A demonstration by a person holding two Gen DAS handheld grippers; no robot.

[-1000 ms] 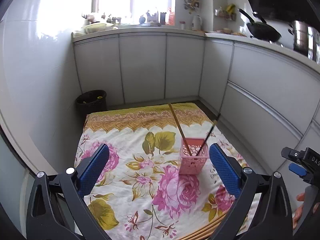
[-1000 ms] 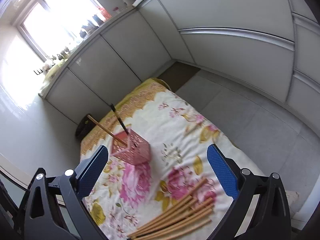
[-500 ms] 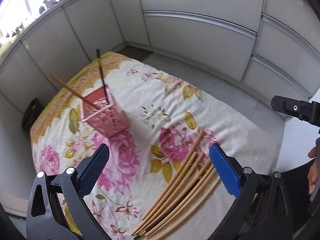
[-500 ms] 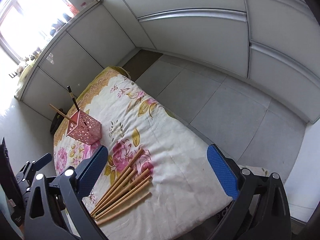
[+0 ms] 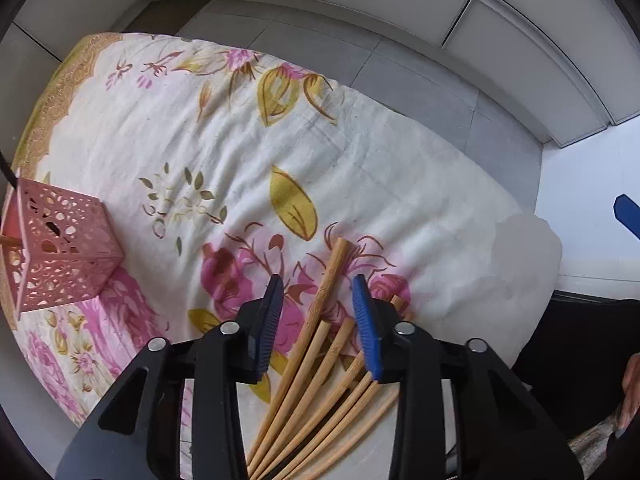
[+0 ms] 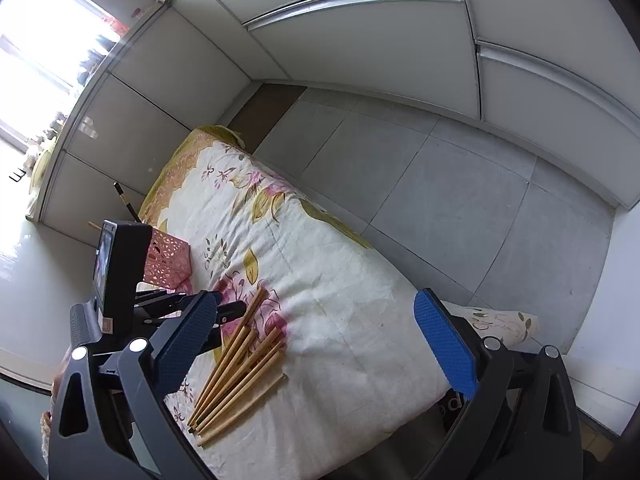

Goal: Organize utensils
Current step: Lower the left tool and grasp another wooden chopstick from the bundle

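Several bamboo chopsticks (image 5: 316, 360) (image 6: 240, 364) lie in a fanned bundle on the floral cloth (image 5: 240, 140) (image 6: 340, 300). My left gripper (image 5: 318, 284) points straight down over their upper ends, its jaws closing. The longest chopstick (image 5: 332, 268) lies between the blue pads, with a gap on each side. In the right wrist view the left gripper (image 6: 228, 310) shows as a black body beside the bundle. The pink perforated holder (image 5: 60, 248) (image 6: 168, 260) stands at the left, holding a wooden and a black chopstick (image 6: 124, 200). My right gripper (image 6: 316, 298) hovers above the cloth, open and holding nothing.
The cloth lies on a grey tiled floor (image 6: 440, 200) with white cabinet fronts (image 6: 360, 40) along the far sides. A person's hand (image 5: 632, 380) shows at the lower right of the left wrist view. One blue pad of the right gripper (image 5: 628, 212) shows at that view's right edge.
My left gripper has swung down from facing the holder to pointing straight down over the chopsticks, and its jaws have narrowed from wide open. The right gripper has dipped slightly.
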